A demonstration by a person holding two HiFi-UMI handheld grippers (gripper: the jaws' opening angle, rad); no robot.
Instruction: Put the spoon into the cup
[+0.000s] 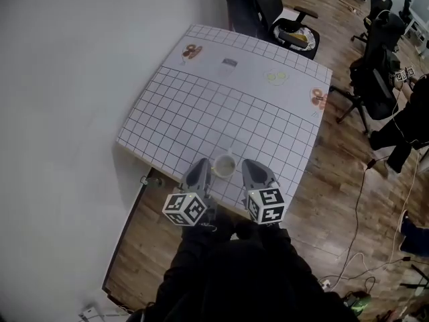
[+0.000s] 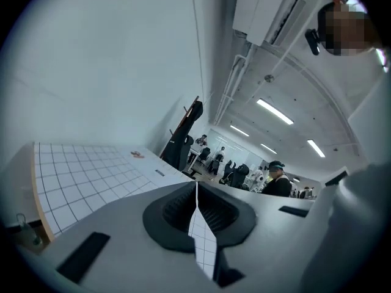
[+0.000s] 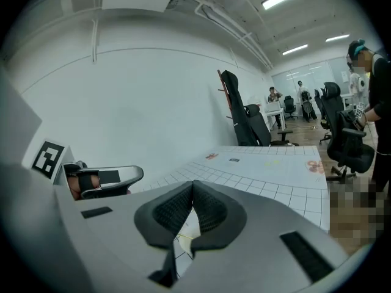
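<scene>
A small pale cup (image 1: 224, 166) stands on the grid-patterned tablecloth (image 1: 201, 113) close to the table's near edge. A thin light handle, seemingly the spoon (image 1: 231, 154), sticks up from its far rim. In the head view my left gripper (image 1: 199, 168) is just left of the cup and my right gripper (image 1: 254, 168) just right of it, both above the table edge. In the left gripper view the left gripper (image 2: 197, 189) is shut with nothing between its pads. The right gripper (image 3: 193, 185) is shut and empty too, and the left gripper (image 3: 104, 179) shows at that view's left.
A white wall runs along the table's left side. Black office chairs (image 1: 285, 15) stand at the far end and at the right (image 1: 379, 66). Cables (image 1: 358, 200) lie on the wooden floor at the right. Small printed pictures (image 1: 192, 51) mark the cloth's far corners.
</scene>
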